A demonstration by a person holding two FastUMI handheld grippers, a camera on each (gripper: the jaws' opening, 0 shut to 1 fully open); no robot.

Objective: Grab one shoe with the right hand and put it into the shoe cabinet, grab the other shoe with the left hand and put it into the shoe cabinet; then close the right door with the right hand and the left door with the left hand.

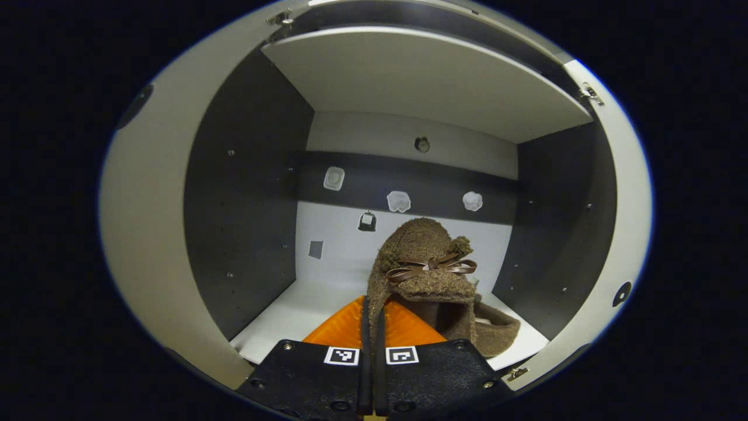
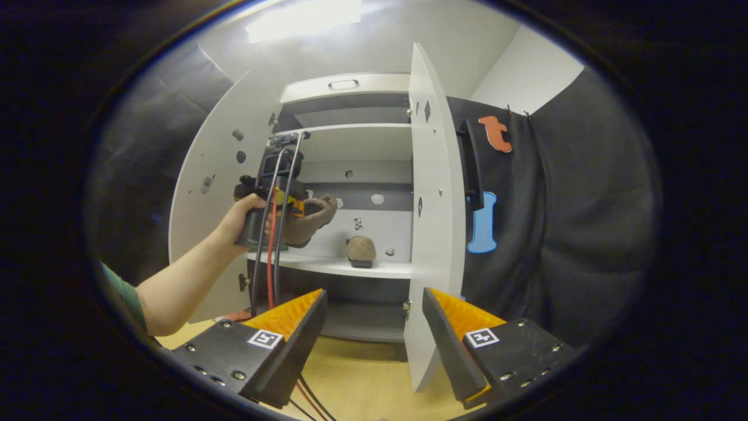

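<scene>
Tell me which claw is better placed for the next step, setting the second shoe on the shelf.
Left. The left claw is shut on the brown shoe at the cabinet shelf. The right claw hangs open, back from the cabinet, holding nothing.

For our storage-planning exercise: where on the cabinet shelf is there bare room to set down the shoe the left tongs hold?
The shelf is bare from the left wall to the shoe already standing right of centre. The held shoe, pinched in the left tongs, hangs over that stretch. It is crowded only around the standing shoe, near the right door.
</scene>
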